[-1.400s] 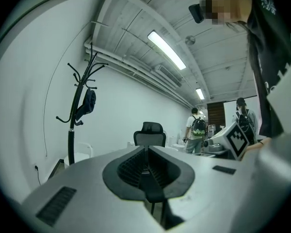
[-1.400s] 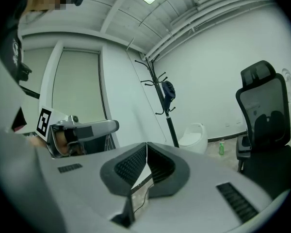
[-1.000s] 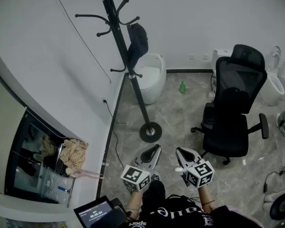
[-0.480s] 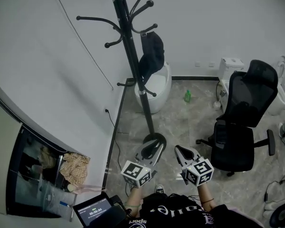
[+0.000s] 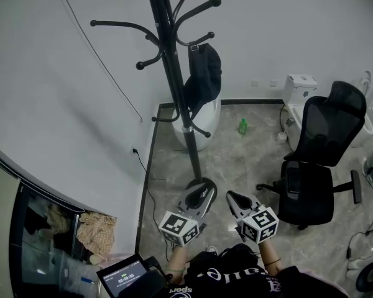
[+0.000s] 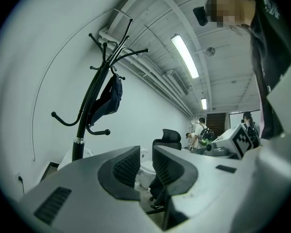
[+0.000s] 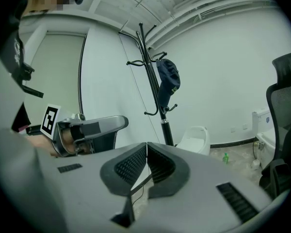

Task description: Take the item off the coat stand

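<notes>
Closer now, we face stand [image 5: 174, 85] with cap [image 5: 204, 79]; left gripper [image 5: 199, 195] just opened slightly, empty; right gripper [image 5: 232, 198] closed.

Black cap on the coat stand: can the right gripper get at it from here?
Probably not yet. Nothing stands between the right gripper and the black cap, but the cap hangs high on the coat stand, well ahead, and the jaws are shut.

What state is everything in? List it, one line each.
coat stand: upright
cap: hanging on a stand hook
left tool: jaws just opened slightly, nothing between them
right tool: shut, empty
office chair: upright, unoccupied
green bottle: standing on floor
</notes>
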Motion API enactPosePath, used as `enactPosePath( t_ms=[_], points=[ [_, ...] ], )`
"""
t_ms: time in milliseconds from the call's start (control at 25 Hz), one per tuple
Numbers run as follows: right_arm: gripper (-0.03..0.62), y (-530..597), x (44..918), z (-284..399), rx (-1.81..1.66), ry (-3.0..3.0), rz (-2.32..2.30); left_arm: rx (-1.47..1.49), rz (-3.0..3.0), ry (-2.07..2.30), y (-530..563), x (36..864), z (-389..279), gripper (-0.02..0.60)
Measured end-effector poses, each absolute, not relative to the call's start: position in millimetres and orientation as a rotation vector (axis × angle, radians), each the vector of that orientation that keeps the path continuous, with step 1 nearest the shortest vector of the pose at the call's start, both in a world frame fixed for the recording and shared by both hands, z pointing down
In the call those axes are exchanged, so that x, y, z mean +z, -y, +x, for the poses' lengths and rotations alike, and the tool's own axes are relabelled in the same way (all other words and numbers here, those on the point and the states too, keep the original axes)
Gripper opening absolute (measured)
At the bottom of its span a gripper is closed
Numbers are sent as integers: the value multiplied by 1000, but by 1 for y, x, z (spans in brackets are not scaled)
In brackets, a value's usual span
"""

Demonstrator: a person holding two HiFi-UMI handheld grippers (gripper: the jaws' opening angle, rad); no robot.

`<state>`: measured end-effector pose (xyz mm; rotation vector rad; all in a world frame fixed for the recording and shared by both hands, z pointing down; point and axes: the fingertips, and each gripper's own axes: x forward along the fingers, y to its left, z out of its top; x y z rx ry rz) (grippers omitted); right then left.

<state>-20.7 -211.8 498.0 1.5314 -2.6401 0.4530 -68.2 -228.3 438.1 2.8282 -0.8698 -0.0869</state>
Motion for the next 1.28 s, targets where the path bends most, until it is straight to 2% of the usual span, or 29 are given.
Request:
enactPosePath(
  t_ms=[360, 720, 1160, 1280],
  points=[
    [17, 243, 513, -21, 505, 2622, 1483, -92, 2783, 920, 260, 450, -79, 75],
    [17, 305, 508, -5, 471, 2690, 1348, -184, 2793, 1050, 319, 421, -69, 138],
    [17, 376, 492, 57, 429, 2747, 1252, -246, 2882, 1306, 420, 339, -43, 146],
    [17, 387, 497, 71, 446, 2750, 1235, -225, 2886, 1331, 446, 313, -38, 191]
  ],
)
